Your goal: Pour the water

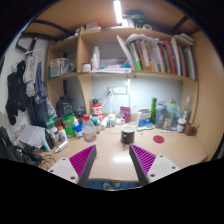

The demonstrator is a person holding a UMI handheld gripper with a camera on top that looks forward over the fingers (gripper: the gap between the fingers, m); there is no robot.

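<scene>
The gripper (112, 160) has its two fingers spread wide with nothing between them; each finger carries a magenta pad (82, 158) with a dotted, rubbery texture, tapering to a point over the bare wooden desk (112, 168). The desk top is smooth, pale tan wood, and the stretch just ahead of the fingers lies open. Beyond them, near the middle of the desk, stands a small dark cylindrical cup (127, 134), squat and round. Left of it is a crowd of small bottles and jars (78, 125) with coloured caps, and to the right a row of taller translucent plastic bottles (165, 112), one greenish; which of these holds water I cannot tell. Above, a wooden shelf (140, 73) holds leaning books and papers (160, 52). A bright strip light (118, 11) glows at the top of the alcove. Dark clothing (22, 85) hangs at the left wall
</scene>
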